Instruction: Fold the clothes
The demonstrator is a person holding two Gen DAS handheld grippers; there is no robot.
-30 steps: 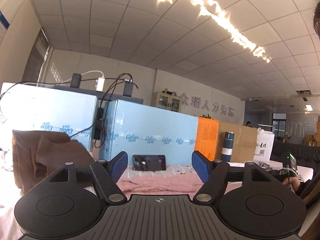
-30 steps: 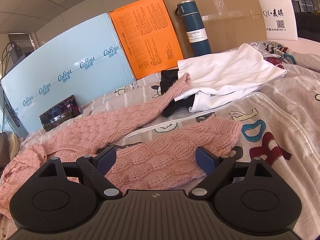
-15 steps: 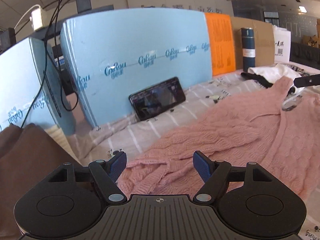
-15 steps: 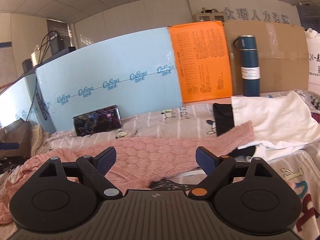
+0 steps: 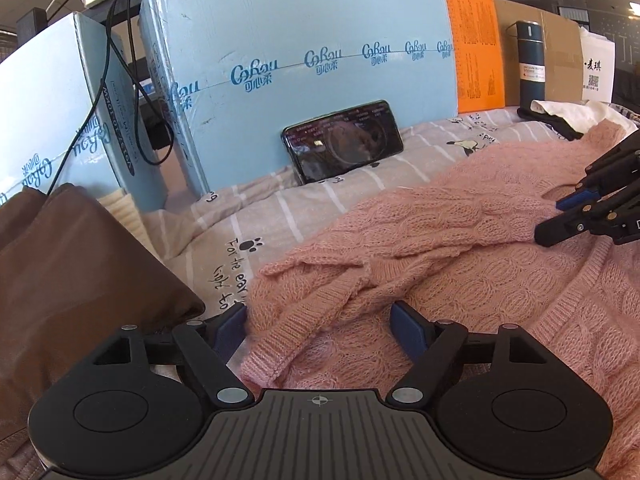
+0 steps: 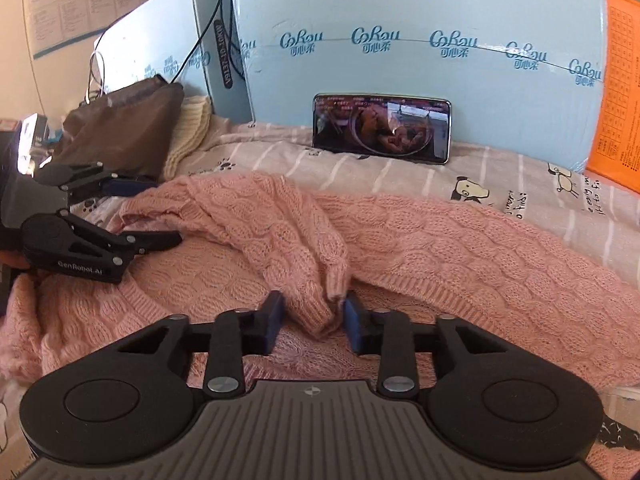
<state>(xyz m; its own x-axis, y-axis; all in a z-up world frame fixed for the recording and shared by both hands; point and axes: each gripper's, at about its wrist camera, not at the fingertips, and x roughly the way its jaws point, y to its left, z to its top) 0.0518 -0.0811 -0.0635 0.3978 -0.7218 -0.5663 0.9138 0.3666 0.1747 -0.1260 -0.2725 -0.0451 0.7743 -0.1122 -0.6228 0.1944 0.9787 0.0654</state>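
Two grippers are positioned over a pink cable-knit sweater (image 6: pixel 460 248) that is spread across a printed bedsheet (image 6: pixel 500 184). The right gripper (image 6: pixel 313 316) is clenched on a bunched fold of the sweater's knit, and the fabric is pinched between its blue pads (image 6: pixel 352 320). The left gripper (image 5: pixel 318 322) is held with its jaws wide and opening; the ribbed edge of the sweater lies between them, and it is not pressed by the pads. In the left wrist view, the right gripper (image 5: pixel 560 216) is seen at the right edge, with its tips set against the knit. In the right wrist view, the left gripper (image 6: pixel 160 216) is seen at the left edge, with its fingers spread over the sweater's far end.

A smartphone (image 5: pixel 344 140) is propped on its long edge against a light blue carton (image 5: pixel 300 40) behind the sweater. A brown garment (image 5: pixel 72 272) is piled at the left, beside a cream knit item (image 6: pixel 192 132). An orange panel (image 5: pixel 476 40), a dark blue vacuum bottle (image 5: pixel 530 60) and white fabric (image 5: pixel 576 112) are located at the far right.
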